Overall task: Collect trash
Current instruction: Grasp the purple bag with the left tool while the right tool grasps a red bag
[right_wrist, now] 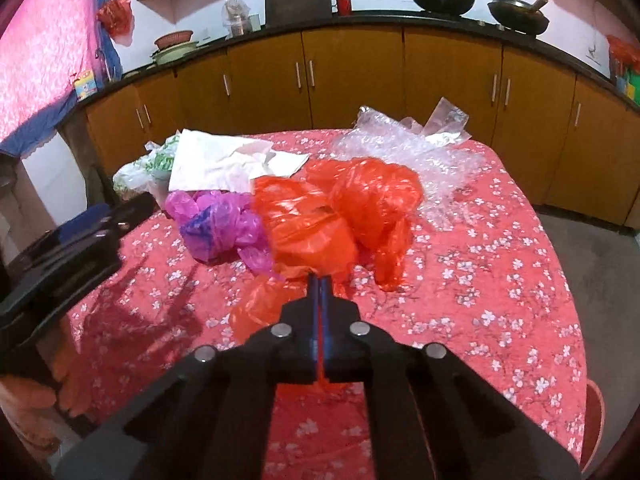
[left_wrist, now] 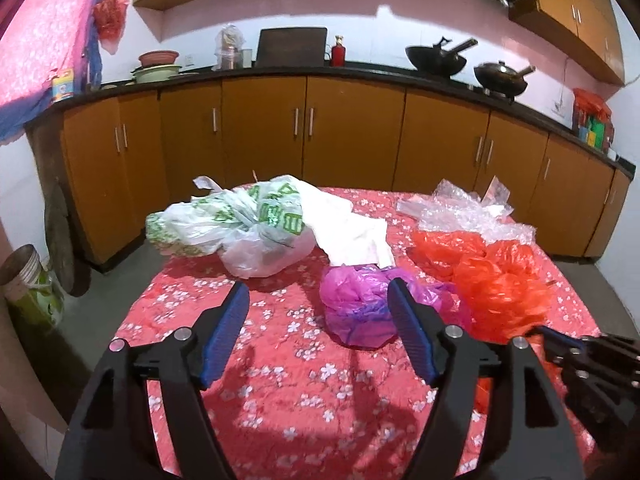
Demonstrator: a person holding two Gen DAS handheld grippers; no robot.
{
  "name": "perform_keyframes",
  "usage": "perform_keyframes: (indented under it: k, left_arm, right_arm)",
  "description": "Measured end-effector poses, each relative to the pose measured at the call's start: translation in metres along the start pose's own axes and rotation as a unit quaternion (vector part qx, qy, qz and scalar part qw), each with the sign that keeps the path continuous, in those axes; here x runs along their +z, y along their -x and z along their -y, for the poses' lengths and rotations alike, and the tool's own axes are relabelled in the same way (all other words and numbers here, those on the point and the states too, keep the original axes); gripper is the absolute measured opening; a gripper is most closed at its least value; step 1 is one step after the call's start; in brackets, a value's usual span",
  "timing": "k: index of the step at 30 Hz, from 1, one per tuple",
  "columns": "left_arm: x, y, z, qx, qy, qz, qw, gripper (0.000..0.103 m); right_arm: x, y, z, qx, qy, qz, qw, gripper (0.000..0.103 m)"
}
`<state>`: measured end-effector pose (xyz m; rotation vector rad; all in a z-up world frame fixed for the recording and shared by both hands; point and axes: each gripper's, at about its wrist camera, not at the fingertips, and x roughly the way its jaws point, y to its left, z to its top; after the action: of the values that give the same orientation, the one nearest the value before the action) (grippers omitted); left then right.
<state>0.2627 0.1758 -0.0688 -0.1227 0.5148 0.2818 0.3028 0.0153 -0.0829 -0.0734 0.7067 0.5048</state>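
Orange plastic bag [right_wrist: 320,216] pinched in right hand-held gripper [right_wrist: 320,280].

The left gripper [left_wrist: 318,326] points forward and downward, its two blue-padded fingers [left_wrist: 224,332] spread wide with nothing between them. The right gripper [right_wrist: 320,280], just beside it, also tilts downward, its fingers pressed together and pinching a fold of thin orange plastic.

Sitting on the desk [left_wrist: 280,400] are one orange bag [right_wrist: 320,216], one purple bag [right_wrist: 216,224], one green-printed white bag [left_wrist: 240,228], one white paper [right_wrist: 224,164], one clear plastic heap [right_wrist: 408,148], and two woks [left_wrist: 436,58] are standing behind.
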Motion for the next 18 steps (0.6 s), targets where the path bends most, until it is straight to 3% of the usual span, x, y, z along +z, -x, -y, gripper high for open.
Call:
perform_keyframes:
  k: [6,9,11,16,18]
  left_arm:
    - [0.006,-0.022,0.006,-0.012,-0.006,-0.026,0.9996,0.070]
    - [0.008,-0.034,0.009,-0.019,-0.006,-0.052,0.9984,0.063]
    - [0.008,-0.040,0.008,-0.022,-0.002,-0.065,0.9977,0.056]
    - [0.006,-0.047,0.009,-0.034,-0.005,-0.087,0.9957,0.021]
    - [0.005,-0.044,0.010,-0.032,-0.010,-0.085,0.9958,0.016]
  right_arm:
    - [-0.005,0.014,0.000,-0.008,0.019,0.015,1.000,0.003]
    - [-0.006,0.017,0.002,-0.010,0.017,0.016,1.000,0.003]
    - [-0.006,0.018,0.006,-0.012,0.011,0.018,1.000,0.003]
    - [-0.006,0.021,0.012,-0.015,0.001,0.021,1.000,0.003]
    - [-0.007,0.023,0.014,-0.016,-0.002,0.024,1.000,0.003]
